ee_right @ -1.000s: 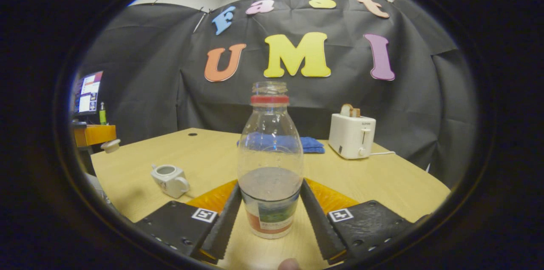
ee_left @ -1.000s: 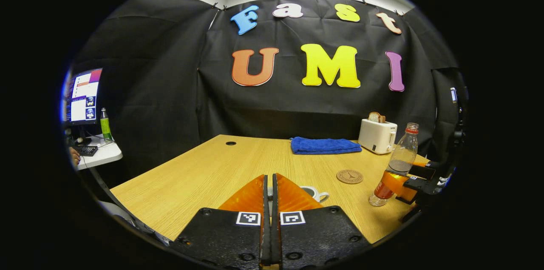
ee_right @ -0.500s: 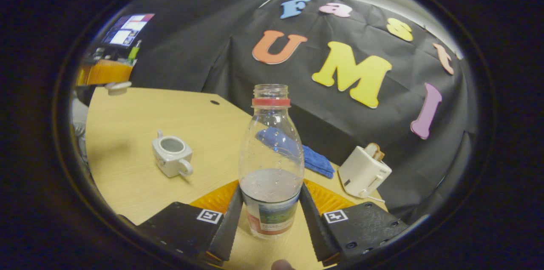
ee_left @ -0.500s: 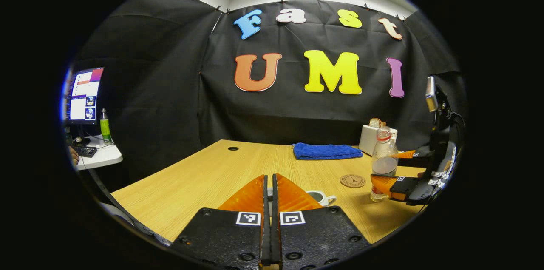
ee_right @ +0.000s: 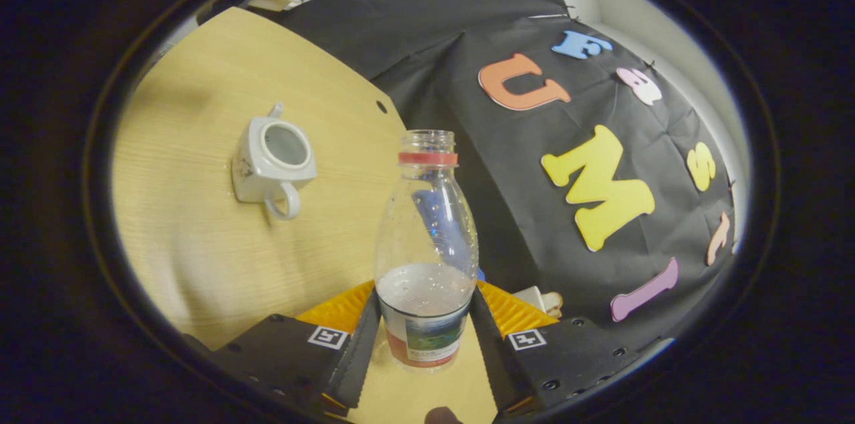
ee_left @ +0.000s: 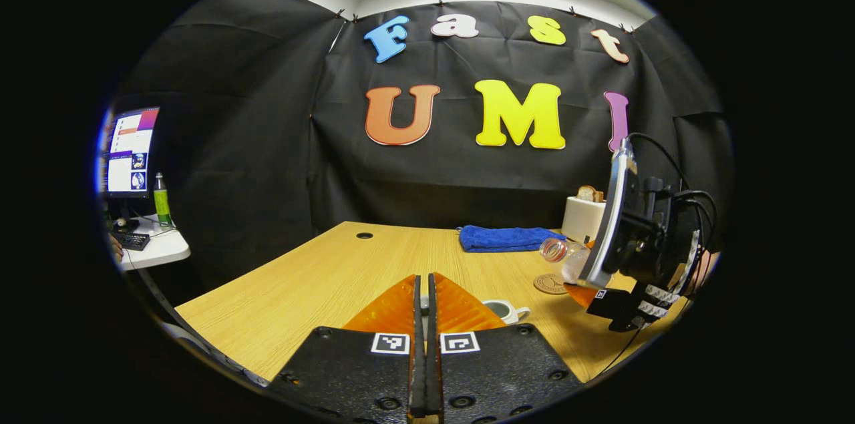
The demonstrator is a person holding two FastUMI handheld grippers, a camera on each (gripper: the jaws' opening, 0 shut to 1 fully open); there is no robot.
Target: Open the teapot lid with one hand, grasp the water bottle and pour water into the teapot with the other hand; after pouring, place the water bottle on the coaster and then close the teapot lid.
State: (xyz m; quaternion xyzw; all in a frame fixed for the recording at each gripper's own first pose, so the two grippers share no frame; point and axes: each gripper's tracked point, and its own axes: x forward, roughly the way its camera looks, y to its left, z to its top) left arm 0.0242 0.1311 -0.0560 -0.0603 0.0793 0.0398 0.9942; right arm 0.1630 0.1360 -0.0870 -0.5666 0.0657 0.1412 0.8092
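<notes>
Between right gripper [ee_right: 425, 337] fingers (clamped): water bottle [ee_right: 425, 257].

Left gripper view looks level over its fingers [ee_left: 423, 317] across the table [ee_left: 320, 270]; right gripper view is rolled, sharing the teapot [ee_right: 272, 160].

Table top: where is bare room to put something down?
The wooden table is bare from its left edge to the cable hole. It is crowded on the right: blue towel, toaster, coaster, teapot, right claw holding the tilted water bottle.
</notes>
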